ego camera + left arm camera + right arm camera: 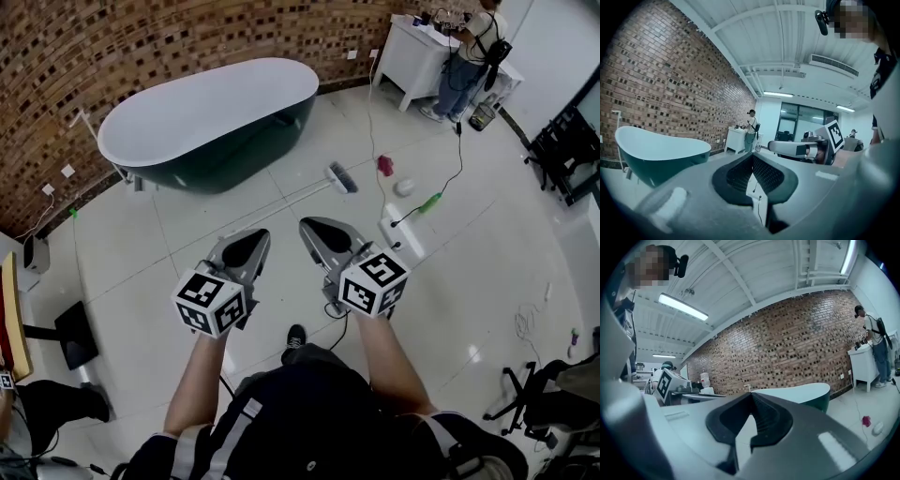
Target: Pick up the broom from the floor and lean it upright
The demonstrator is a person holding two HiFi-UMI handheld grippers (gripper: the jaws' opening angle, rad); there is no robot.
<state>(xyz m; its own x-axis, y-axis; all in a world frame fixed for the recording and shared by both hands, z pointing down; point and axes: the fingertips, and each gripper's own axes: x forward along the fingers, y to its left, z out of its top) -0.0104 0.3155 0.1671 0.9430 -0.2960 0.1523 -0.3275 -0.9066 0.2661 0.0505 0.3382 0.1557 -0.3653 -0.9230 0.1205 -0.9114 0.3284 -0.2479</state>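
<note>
- Your left gripper [255,236] and right gripper [309,228] are side by side, both jaws clenched on nothing.
- The broom [330,182] lies on the floor [178,239] beyond them, near the bathtub [206,117].

Dark-green tub [211,122] w/ white inside stands by the brick wall [141,37]. Far corner: a person [467,58] at a white cabinet [405,58]. On the floor tiles [469,300]: pink item [384,166], small white disc [404,187] & a green thing [430,202] (can't tell what), all near each other.
</note>
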